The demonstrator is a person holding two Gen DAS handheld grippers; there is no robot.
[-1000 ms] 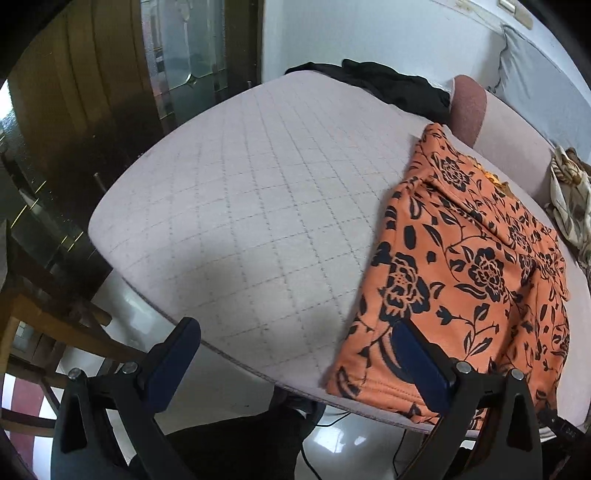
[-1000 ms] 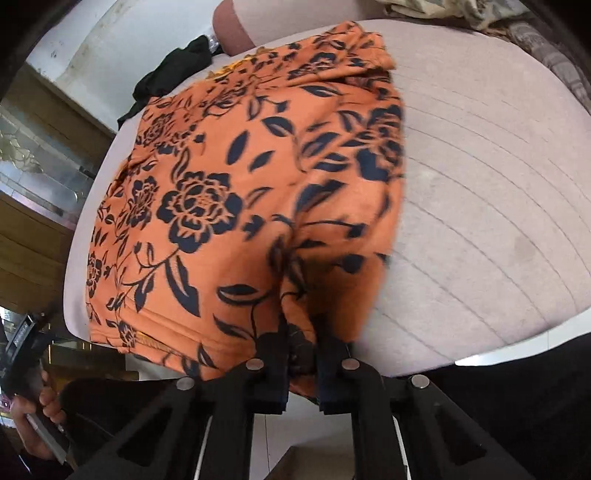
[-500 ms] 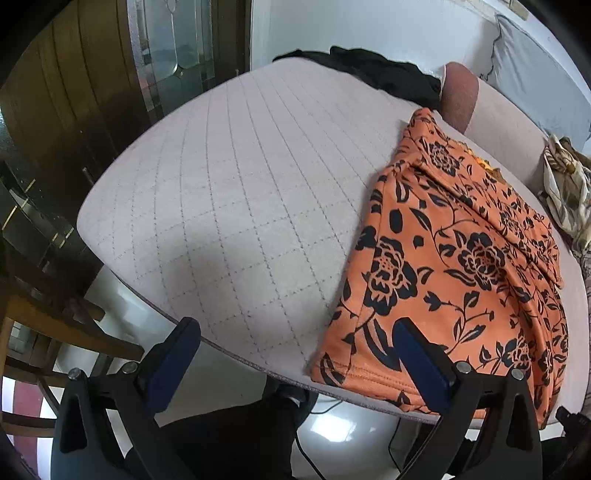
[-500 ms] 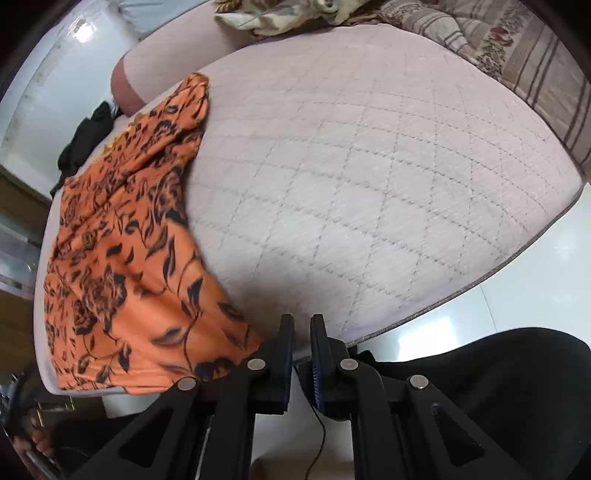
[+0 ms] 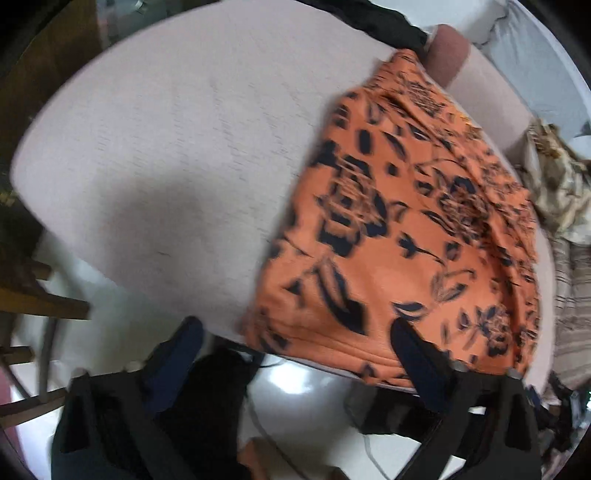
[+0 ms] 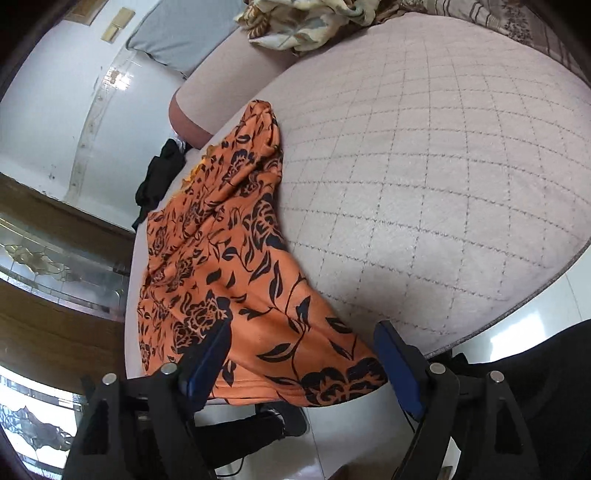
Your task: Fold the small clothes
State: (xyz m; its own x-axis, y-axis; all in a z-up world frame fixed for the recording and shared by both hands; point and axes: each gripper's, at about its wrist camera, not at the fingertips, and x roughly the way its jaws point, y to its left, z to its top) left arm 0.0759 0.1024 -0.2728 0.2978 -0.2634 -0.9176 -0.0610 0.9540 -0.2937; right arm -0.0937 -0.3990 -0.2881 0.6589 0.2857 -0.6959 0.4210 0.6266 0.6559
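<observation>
An orange garment with a black flower print [image 5: 406,240] lies folded on the pale quilted cushion [image 5: 166,129], its hem hanging a little over the near edge. It also shows in the right wrist view [image 6: 236,266]. My left gripper [image 5: 295,350] is open and empty, its fingers straddling the hem's left corner from just off the edge. My right gripper [image 6: 303,350] is open and empty, its fingers on either side of the hem's right corner.
A black garment [image 5: 369,18] lies at the cushion's far end, also in the right wrist view [image 6: 159,177]. A patterned cloth heap [image 6: 303,22] and a grey pillow [image 6: 177,37] sit at the back. A wooden chair [image 5: 26,295] stands left, off the cushion.
My right gripper let go of the garment's corner, drew back and opened wide. My left gripper moved right and closer to the hem; its view is blurred by motion.
</observation>
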